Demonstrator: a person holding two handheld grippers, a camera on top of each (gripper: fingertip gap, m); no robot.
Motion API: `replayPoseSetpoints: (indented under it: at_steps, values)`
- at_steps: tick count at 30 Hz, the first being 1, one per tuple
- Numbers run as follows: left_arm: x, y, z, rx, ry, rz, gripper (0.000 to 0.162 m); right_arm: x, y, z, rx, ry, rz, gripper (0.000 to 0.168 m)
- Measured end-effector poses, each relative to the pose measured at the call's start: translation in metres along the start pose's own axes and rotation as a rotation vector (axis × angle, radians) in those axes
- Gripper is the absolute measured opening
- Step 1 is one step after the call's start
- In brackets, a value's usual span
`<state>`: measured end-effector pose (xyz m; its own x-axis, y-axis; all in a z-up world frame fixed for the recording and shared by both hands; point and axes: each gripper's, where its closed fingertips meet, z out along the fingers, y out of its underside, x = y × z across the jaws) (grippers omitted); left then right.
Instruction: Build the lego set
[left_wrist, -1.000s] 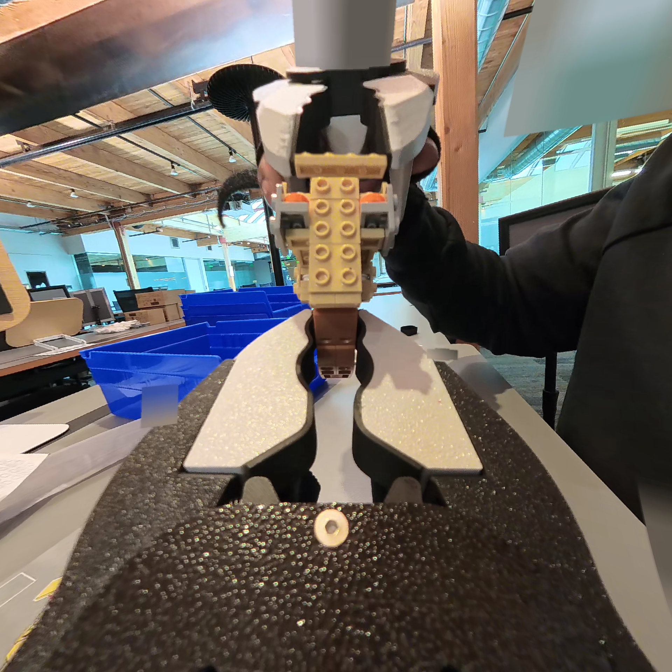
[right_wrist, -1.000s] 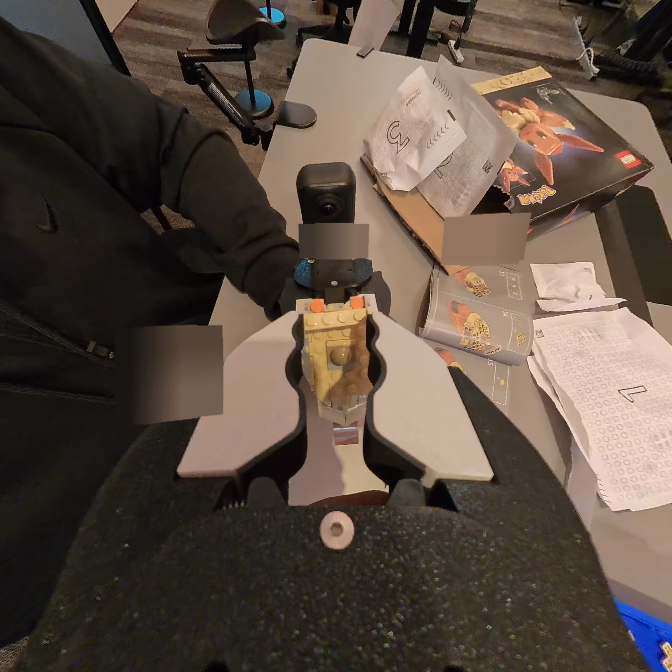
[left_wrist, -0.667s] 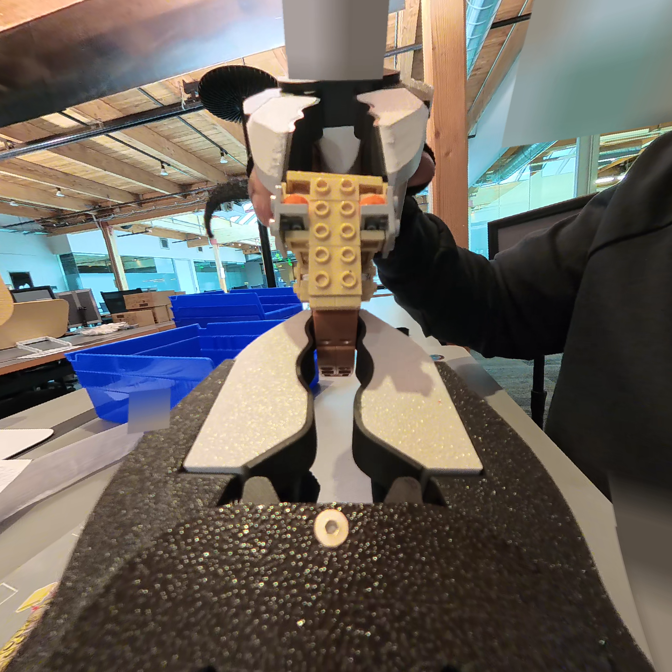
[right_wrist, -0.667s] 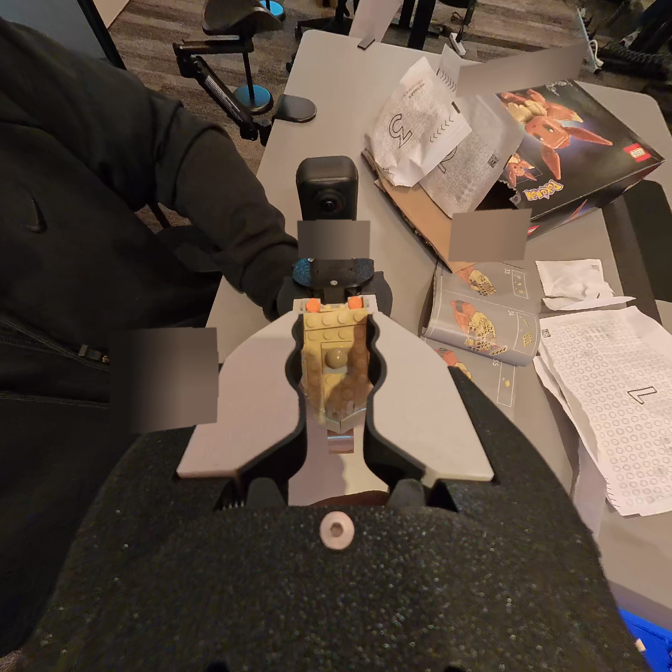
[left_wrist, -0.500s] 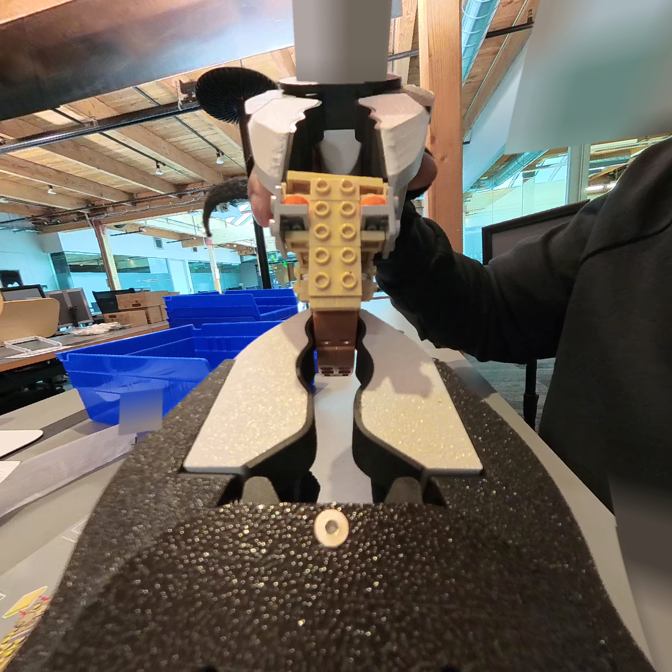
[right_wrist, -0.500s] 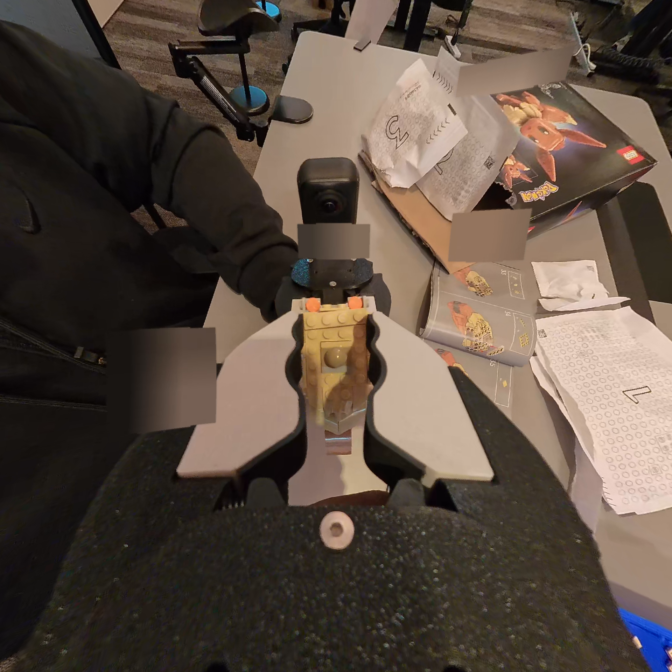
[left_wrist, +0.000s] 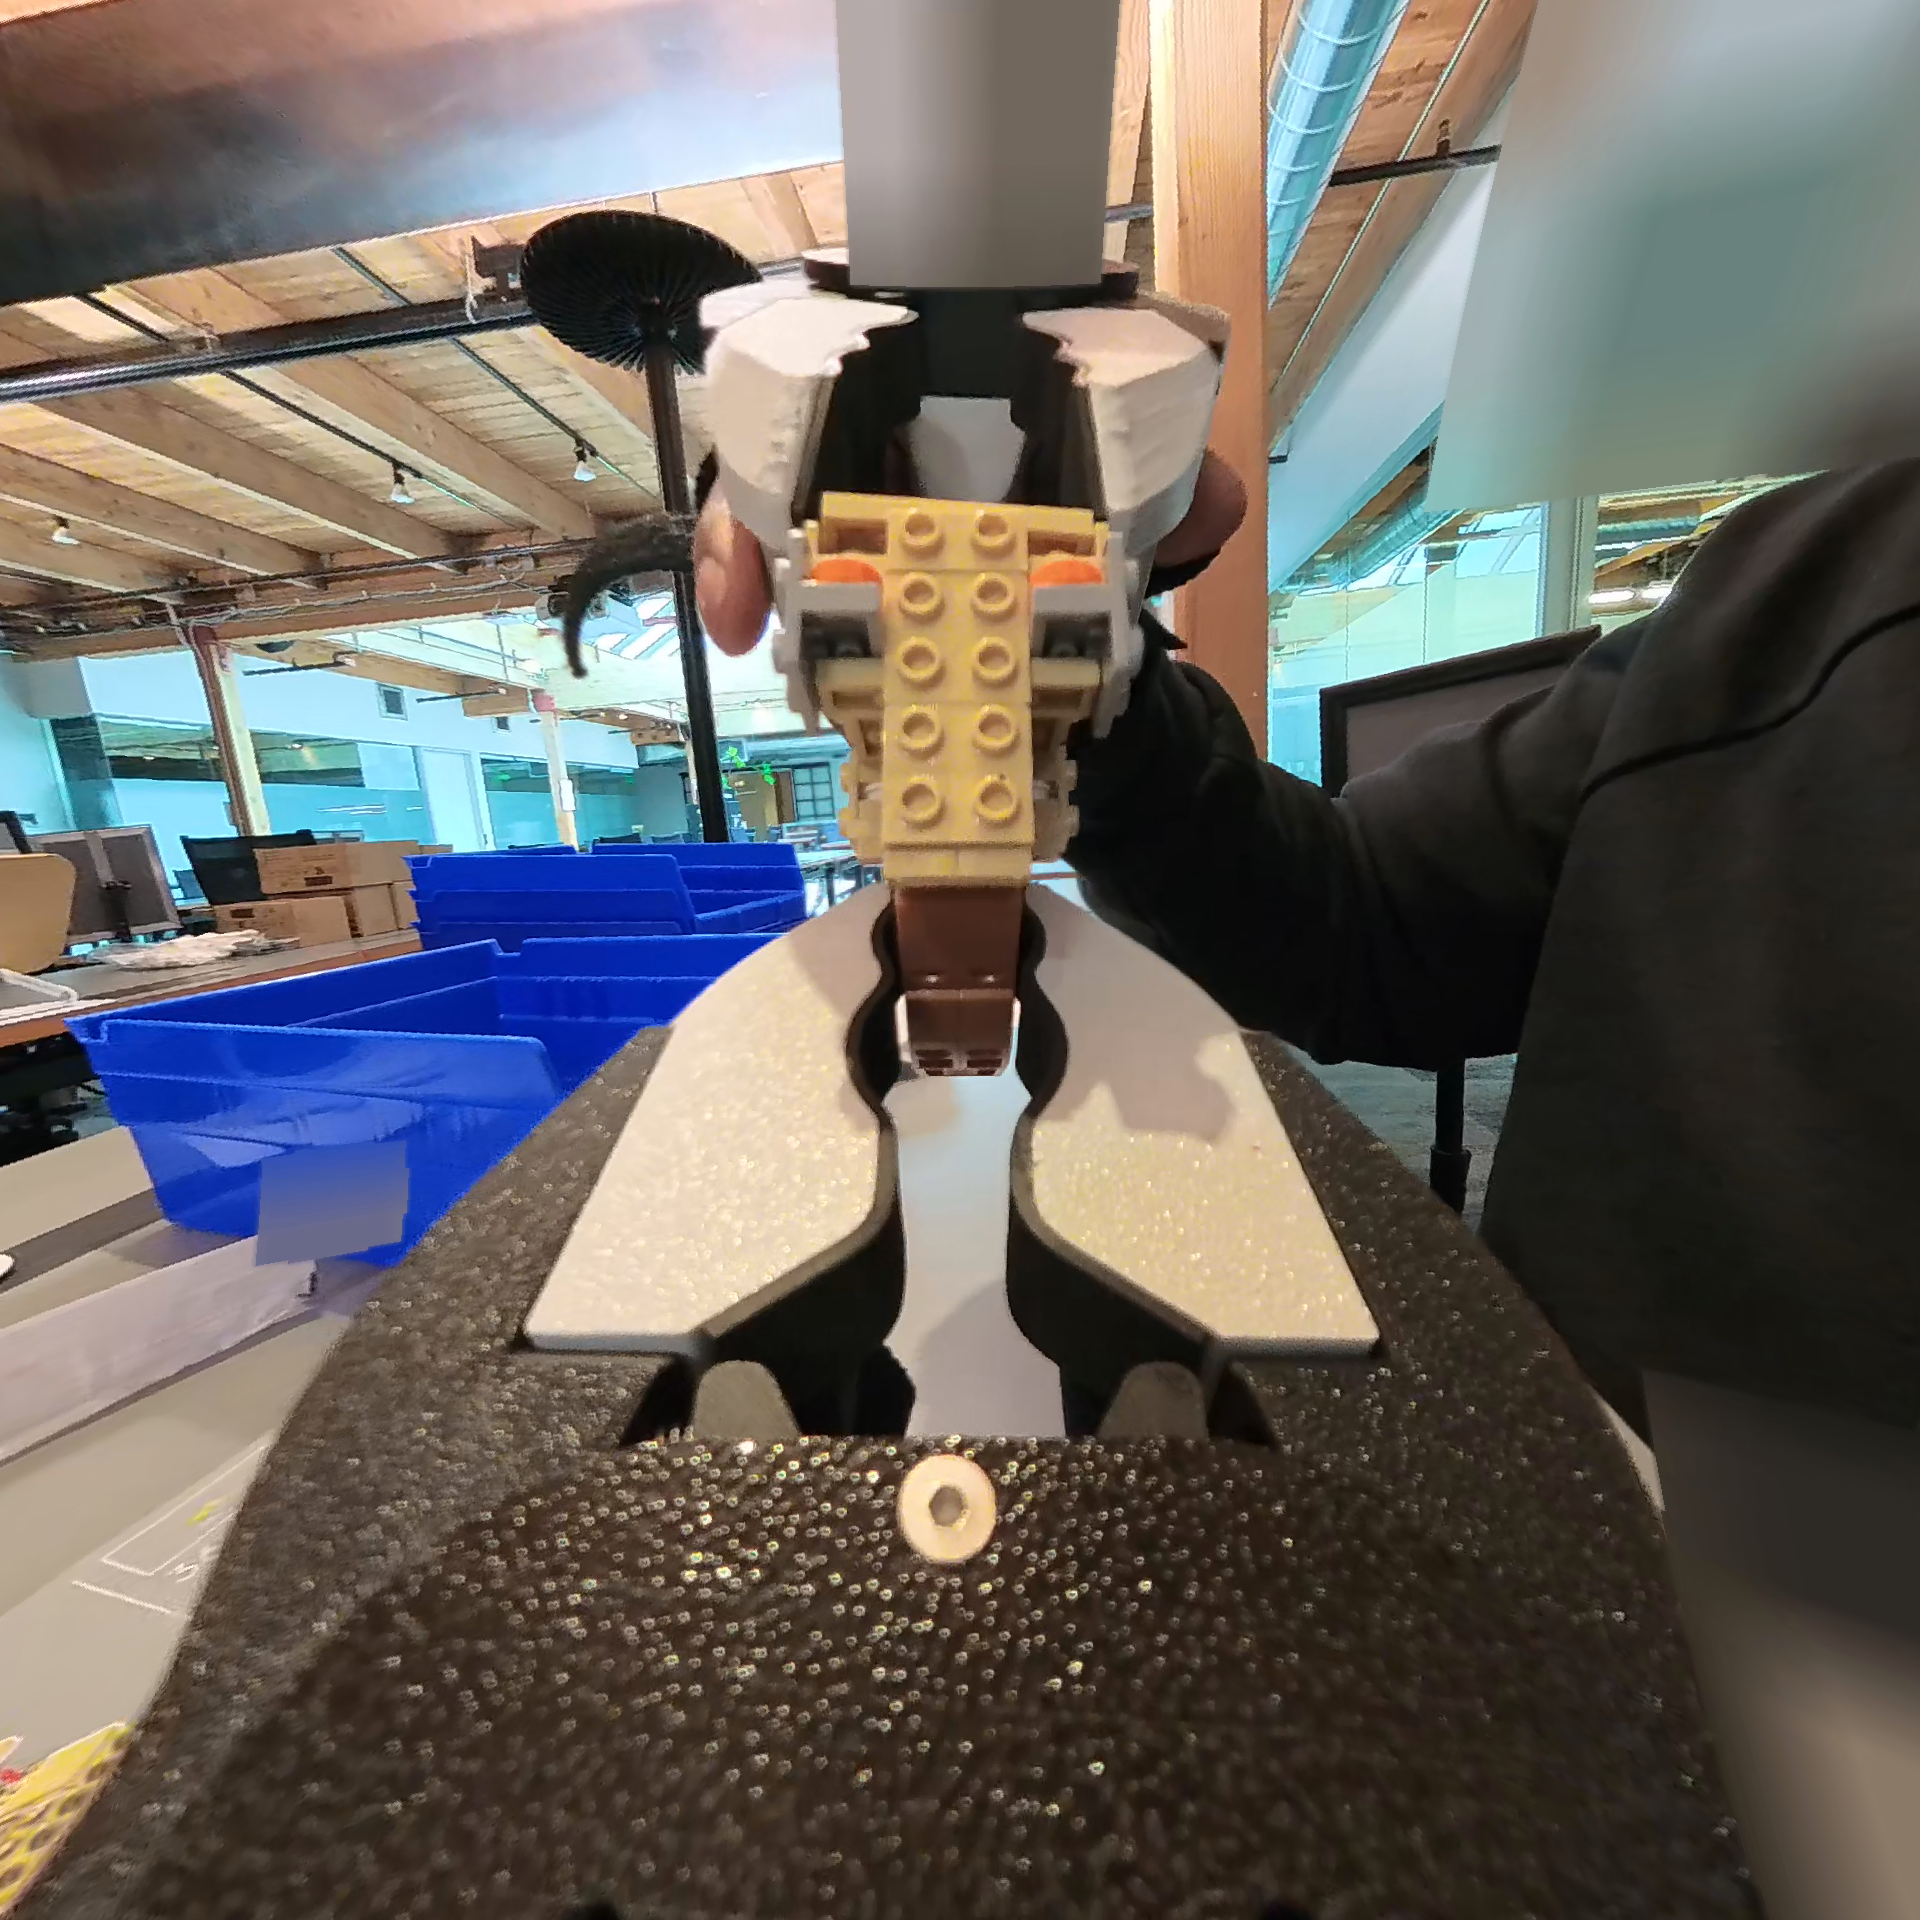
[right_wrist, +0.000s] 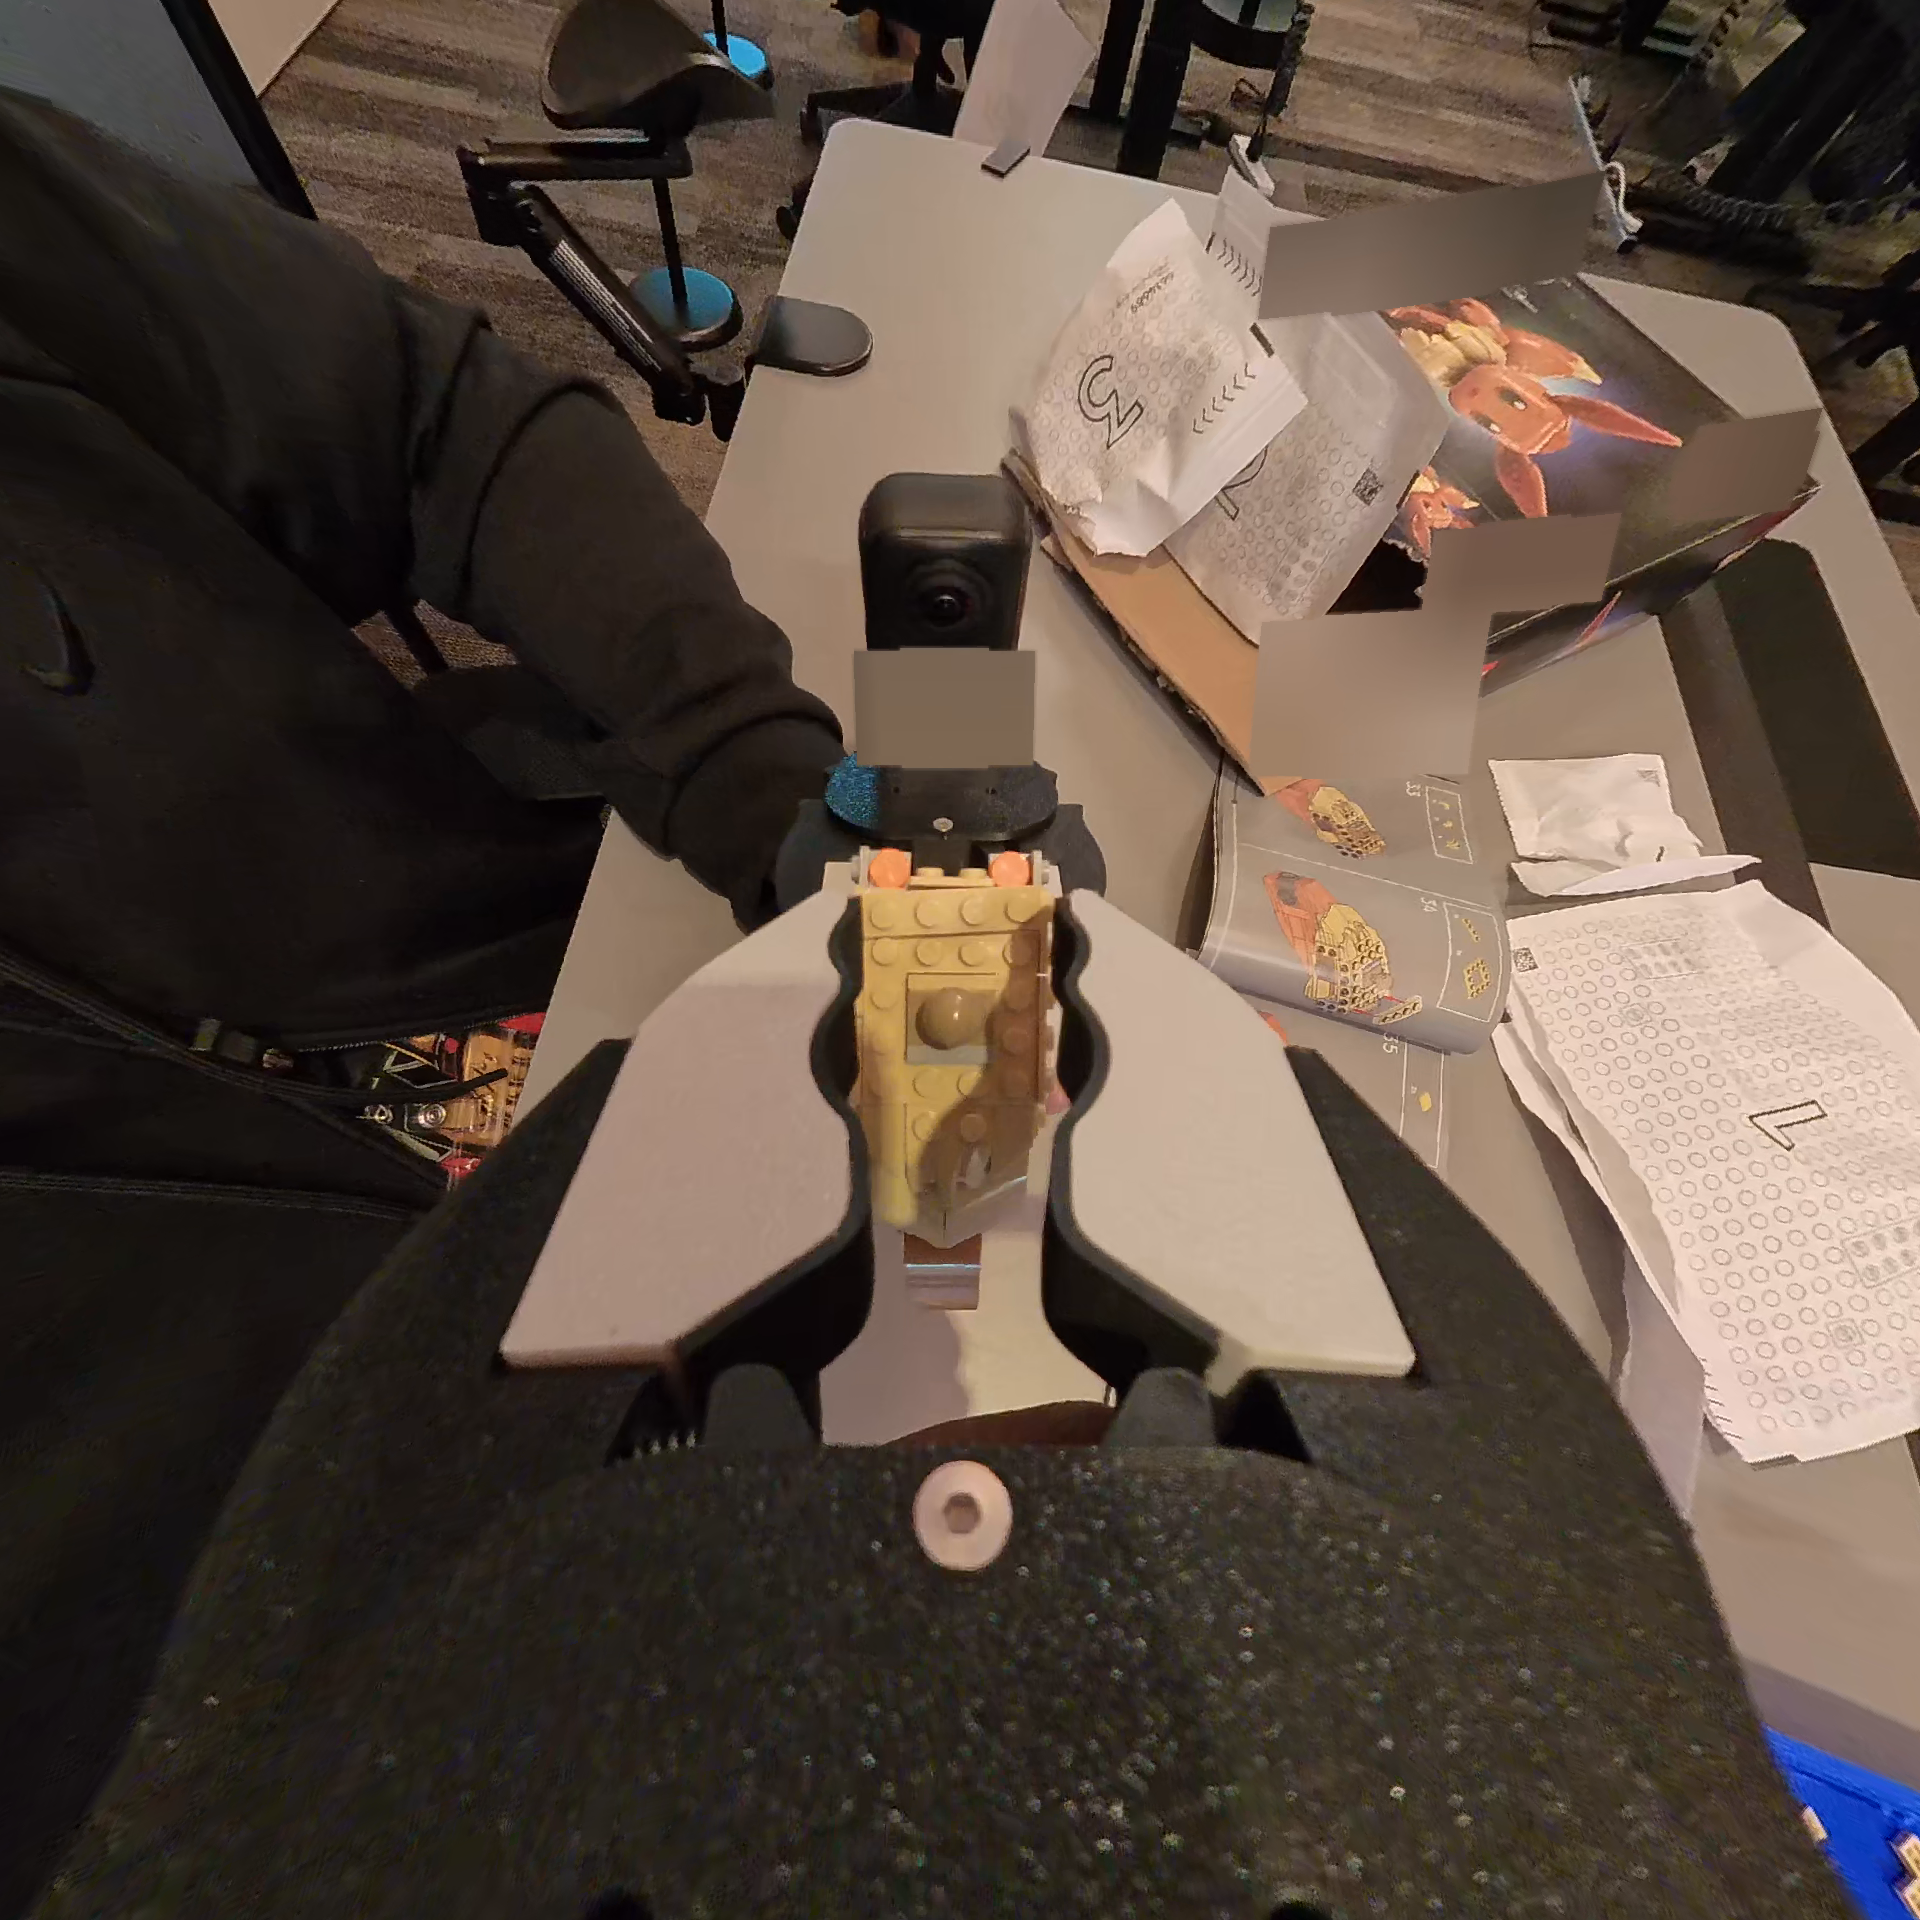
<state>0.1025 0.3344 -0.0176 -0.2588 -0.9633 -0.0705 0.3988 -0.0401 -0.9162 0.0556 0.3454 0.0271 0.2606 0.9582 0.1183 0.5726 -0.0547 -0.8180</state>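
Left gripper (left_wrist: 956, 977): we clamp the model's brown end.
Right gripper (right_wrist: 951, 1039): we grip the tan lego model (right_wrist: 951, 1049) — closed on its sides.
Table (right_wrist: 935, 343): papers, box.

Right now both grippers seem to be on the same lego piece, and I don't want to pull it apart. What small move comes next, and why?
Probably press the two ends gently together along their shared line. The left gripper clamps the brown end of the tan lego assembly; the right gripper clamps its tan body, in mid-air. Twisting could split it.
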Motion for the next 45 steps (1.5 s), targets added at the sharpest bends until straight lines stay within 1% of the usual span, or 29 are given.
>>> replayPoseSetpoints:
  at_steps: [9,11,15,18,19,22,26,32,34,45]
  values:
    - [0.007,-0.006,0.0,0.047,0.059,-0.068,0.018,0.0,-0.004,-0.001,0.035,0.009,0.012,0.04]
    - [0.009,-0.01,-0.001,0.078,0.078,-0.111,0.018,0.0,-0.005,-0.004,0.047,0.025,-0.02,0.042]
    - [0.021,-0.019,-0.004,0.143,0.199,-0.248,0.018,-0.001,-0.009,-0.017,0.109,0.073,-0.12,0.04]
    - [0.026,-0.023,-0.004,0.175,0.253,-0.317,0.017,-0.014,-0.013,-0.022,0.175,0.038,-0.204,0.035]
    - [0.029,-0.024,-0.004,0.179,0.275,-0.331,0.018,-0.019,-0.012,-0.022,0.161,0.017,-0.22,0.036]
    - [0.033,-0.023,-0.003,0.169,0.302,-0.338,0.018,-0.031,-0.011,-0.019,0.136,-0.003,-0.27,0.038]
    - [0.035,-0.02,-0.002,0.155,0.311,-0.339,0.018,-0.035,-0.011,-0.013,0.108,-0.011,-0.262,0.04]
    - [0.038,-0.017,0.0,0.134,0.323,-0.345,0.018,-0.04,-0.013,-0.014,0.129,-0.114,-0.226,0.04]
    - [0.039,-0.017,0.0,0.13,0.329,-0.348,0.018,-0.04,-0.009,-0.011,0.107,-0.137,-0.22,0.04]
    - [0.043,-0.013,0.002,0.098,0.343,-0.344,0.018,-0.038,-0.003,-0.005,0.068,-0.129,-0.208,0.039]
